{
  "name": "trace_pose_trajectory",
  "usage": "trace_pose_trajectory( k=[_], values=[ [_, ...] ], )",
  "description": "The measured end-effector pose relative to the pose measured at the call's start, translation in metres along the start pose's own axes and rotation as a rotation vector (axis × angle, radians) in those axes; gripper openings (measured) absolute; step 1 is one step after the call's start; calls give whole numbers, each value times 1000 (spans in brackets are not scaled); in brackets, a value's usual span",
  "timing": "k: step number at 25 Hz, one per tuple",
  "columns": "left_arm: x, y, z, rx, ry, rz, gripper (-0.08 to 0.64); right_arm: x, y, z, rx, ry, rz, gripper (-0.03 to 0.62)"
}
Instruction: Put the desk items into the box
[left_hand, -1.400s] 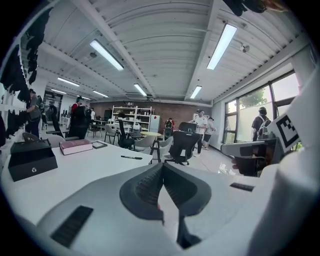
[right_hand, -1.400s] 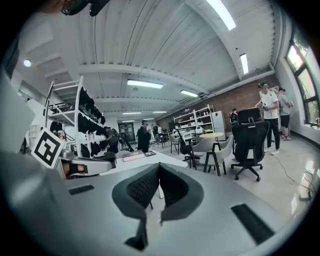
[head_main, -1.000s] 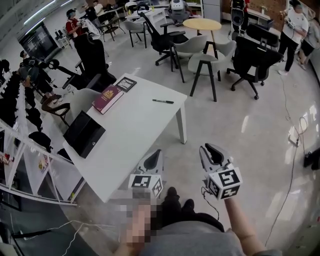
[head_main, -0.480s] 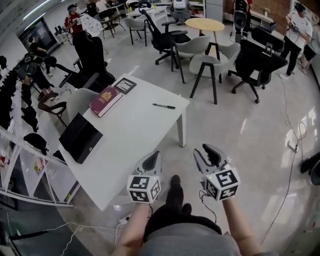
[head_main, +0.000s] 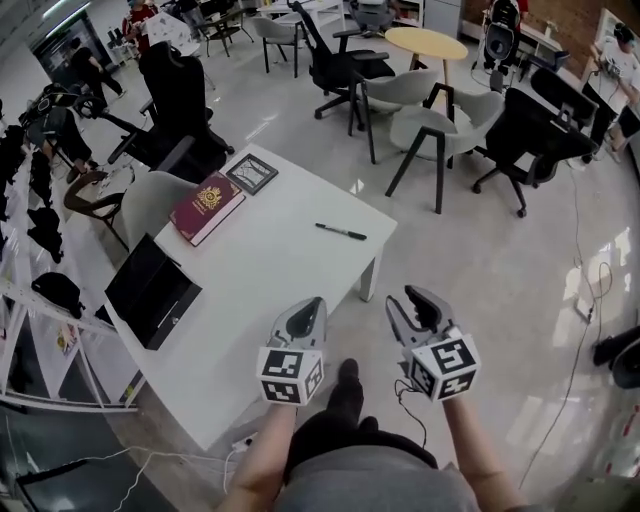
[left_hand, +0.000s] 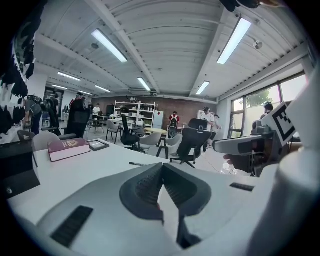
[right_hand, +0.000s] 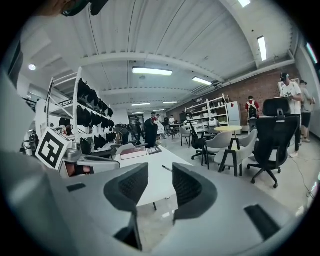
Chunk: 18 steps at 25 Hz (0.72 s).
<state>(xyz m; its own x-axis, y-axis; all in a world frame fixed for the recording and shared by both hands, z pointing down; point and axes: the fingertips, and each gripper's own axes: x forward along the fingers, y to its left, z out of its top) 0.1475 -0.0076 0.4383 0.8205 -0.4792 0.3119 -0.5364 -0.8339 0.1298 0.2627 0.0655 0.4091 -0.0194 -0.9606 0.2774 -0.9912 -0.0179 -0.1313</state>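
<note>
The person had stepped closer, bringing the surface (head_main: 270, 290) just ahead of both grippers. On the right gripper (head_main: 408, 300) the jaws had just been opening and stood wide, nothing between them; on the left gripper (head_main: 316, 304) they were pressed together, empty. The book (head_main: 207, 207), frame (head_main: 251, 174) and pen (head_main: 341, 231) lay outside the box (head_main: 152, 292), so nothing was packed yet.
</note>
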Motion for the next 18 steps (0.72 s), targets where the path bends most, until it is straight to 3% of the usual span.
trace_pose_trajectory(
  k=[9, 18],
  values=[
    [42, 48, 18, -30, 1, -15, 6, 73, -8, 18, -30, 44, 11, 150],
    [60, 76, 25, -54, -1, -5, 6, 112, -12, 27, -74, 71, 22, 150]
  ],
)
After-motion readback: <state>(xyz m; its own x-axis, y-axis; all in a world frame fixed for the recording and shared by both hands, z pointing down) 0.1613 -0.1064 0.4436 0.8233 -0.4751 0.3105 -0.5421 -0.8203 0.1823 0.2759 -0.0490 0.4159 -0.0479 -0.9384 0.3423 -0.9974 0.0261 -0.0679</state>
